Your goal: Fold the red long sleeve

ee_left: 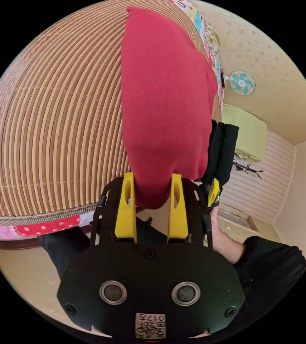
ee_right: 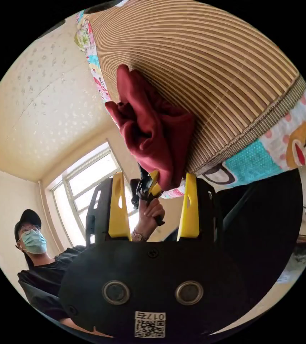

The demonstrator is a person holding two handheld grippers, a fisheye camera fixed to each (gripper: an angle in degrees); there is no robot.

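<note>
We see the red long-sleeve cotton garment [ee_left: 165, 104] lying as a long folded strip on the ribbed brown-and-tan bamboo mat [ee_left: 52, 118], running from the top centre of the left gripper view down to our left tongs [ee_left: 151, 200]. Their yellow jaws flank its near end with gaps, seemingly released. In the right gripper view the bunched cloth hangs at centre frame; our right tongs [ee_right: 154, 200] stand wide apart, gripping nothing, likely to square the edge.
</note>
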